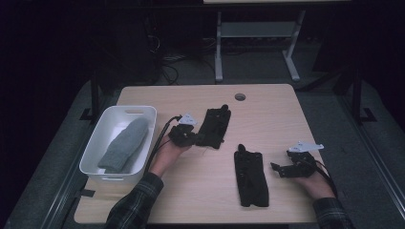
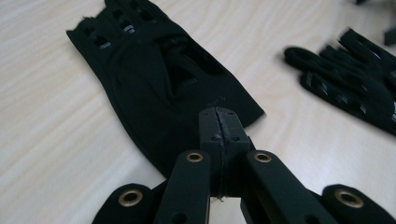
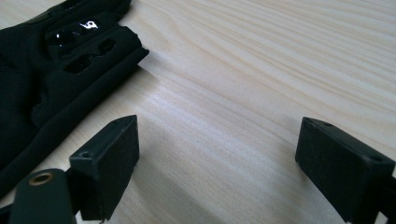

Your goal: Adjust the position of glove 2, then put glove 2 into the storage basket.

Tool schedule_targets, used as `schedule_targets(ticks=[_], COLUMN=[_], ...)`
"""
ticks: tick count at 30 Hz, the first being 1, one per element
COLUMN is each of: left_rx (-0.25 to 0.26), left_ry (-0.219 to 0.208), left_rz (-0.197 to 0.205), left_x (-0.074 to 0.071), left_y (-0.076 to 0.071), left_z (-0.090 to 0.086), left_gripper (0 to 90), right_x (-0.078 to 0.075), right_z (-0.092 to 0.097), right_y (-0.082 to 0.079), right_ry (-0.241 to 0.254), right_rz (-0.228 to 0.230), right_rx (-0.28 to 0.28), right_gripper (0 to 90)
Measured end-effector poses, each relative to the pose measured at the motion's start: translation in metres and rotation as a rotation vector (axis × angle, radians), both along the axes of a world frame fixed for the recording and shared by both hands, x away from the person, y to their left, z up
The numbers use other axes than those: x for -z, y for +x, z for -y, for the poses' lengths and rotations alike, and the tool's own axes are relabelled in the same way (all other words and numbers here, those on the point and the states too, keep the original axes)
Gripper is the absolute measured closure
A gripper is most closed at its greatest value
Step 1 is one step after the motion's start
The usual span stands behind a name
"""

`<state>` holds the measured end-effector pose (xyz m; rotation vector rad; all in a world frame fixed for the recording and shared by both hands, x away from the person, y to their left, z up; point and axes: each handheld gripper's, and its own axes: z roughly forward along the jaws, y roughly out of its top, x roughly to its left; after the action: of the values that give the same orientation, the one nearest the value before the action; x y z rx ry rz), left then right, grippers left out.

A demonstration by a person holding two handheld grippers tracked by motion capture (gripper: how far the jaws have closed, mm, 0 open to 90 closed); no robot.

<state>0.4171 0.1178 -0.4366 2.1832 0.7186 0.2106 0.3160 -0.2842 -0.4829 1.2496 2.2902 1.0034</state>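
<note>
Right gripper [image 1: 279, 168]: jaws wide, nothing between them — near glove [image 1: 251, 177] lies flat just beside it.
Left gripper [image 1: 191, 138]: clamped on the far glove's [image 1: 213, 126] cuff edge.
Risk: thin pinch — fabric may slip free if dragged.
Bin [image 1: 106, 172]: holds a grey mitten [image 1: 124, 144].

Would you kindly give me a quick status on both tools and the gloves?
Left tool shut on far glove cuff. Right tool open, empty, beside near glove. Nothing blocking.
</note>
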Motion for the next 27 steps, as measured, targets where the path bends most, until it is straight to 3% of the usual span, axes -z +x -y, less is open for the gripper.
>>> schedule_targets(ticks=[3,8,14,16,18,20,27], left_rx=[-0.009,-0.022,-0.017,-0.016,-0.031,-0.022,-0.021], left_ry=[-0.017,0.002,0.056,0.069,0.043,0.054,0.044], left_rz=[-0.002,-0.003,-0.024,-0.033,-0.046,-0.05,-0.071], left_x=[0.002,0.009,0.02,0.025,0.028,0.028,0.028], left_y=[0.013,0.031,0.05,0.053,0.055,0.056,0.05], left_z=[0.007,0.02,0.033,0.036,0.037,0.036,0.035], left_gripper=[89.4,89.3,89.3,89.4,89.4,89.5,89.6], right_x=[0.0,0.0,0.0,0.0,0.0,0.0,0.0], right_z=[0.0,0.0,0.0,0.0,0.0,0.0,0.0], right_y=[0.0,0.0,0.0,0.0,0.0,0.0,0.0], right_ry=[0.0,0.0,0.0,0.0,0.0,0.0,-0.002], right_rz=[0.0,0.0,0.0,0.0,0.0,0.0,0.0], right_rx=[0.0,0.0,0.0,-0.001,-0.001,0.0,-0.002], right_gripper=[13.2,13.1,13.2,13.1,13.1,13.2,13.2])
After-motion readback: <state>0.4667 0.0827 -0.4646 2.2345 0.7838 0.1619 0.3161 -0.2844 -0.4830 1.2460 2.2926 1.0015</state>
